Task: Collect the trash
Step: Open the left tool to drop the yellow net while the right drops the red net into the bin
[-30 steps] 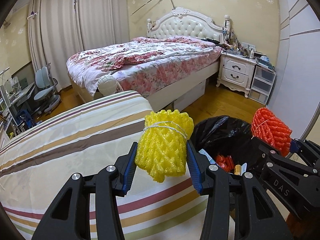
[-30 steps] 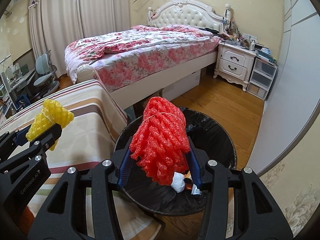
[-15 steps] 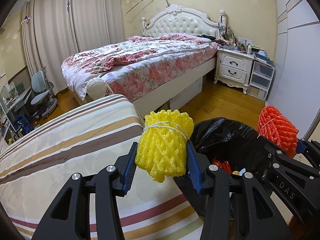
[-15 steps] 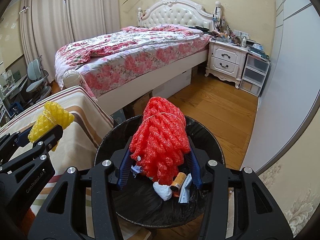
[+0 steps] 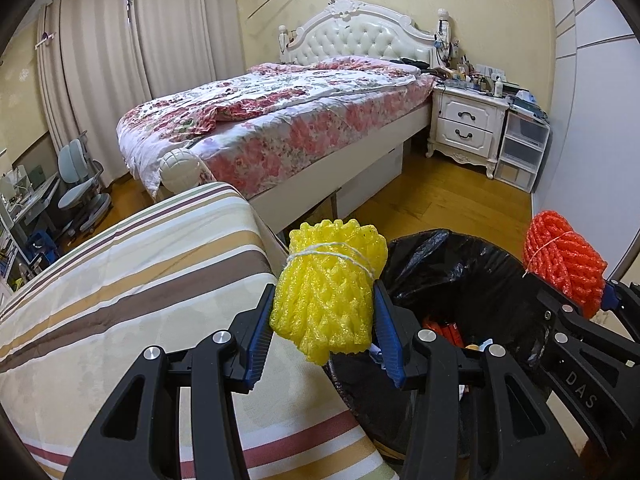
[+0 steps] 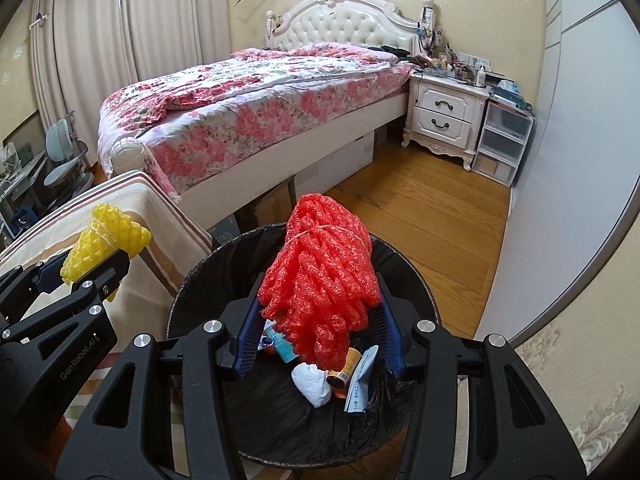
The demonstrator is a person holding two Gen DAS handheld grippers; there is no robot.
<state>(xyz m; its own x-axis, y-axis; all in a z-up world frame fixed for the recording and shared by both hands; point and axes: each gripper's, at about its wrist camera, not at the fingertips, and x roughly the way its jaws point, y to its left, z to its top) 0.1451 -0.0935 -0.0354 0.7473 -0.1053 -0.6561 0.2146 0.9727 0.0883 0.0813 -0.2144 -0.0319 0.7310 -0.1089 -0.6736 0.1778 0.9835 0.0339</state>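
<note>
The right gripper point(image 6: 318, 338) clamps a string-tied bundle of red foam netting point(image 6: 320, 284) above the round black-lined trash bin point(image 6: 416, 280). The left gripper point(image 5: 322, 330) grips a tied yellow foam-netting bundle point(image 5: 330, 292) over the striped tablecloth's edge point(image 5: 120, 280), beside the bin.

You have two black two-finger grippers in view, a left one point(image 5: 324, 336) and a right one point(image 6: 318, 334). You see two tied bundles of foam netting: one yellow point(image 5: 330, 292) and one red point(image 6: 320, 284). There is one round bin lined with a black plastic bag point(image 6: 404, 268), one striped worktop point(image 5: 132, 280), one floral-covered bed point(image 5: 280, 120), one white two-drawer nightstand point(image 5: 466, 126), and one clear plastic drawer unit point(image 5: 522, 152).
</note>
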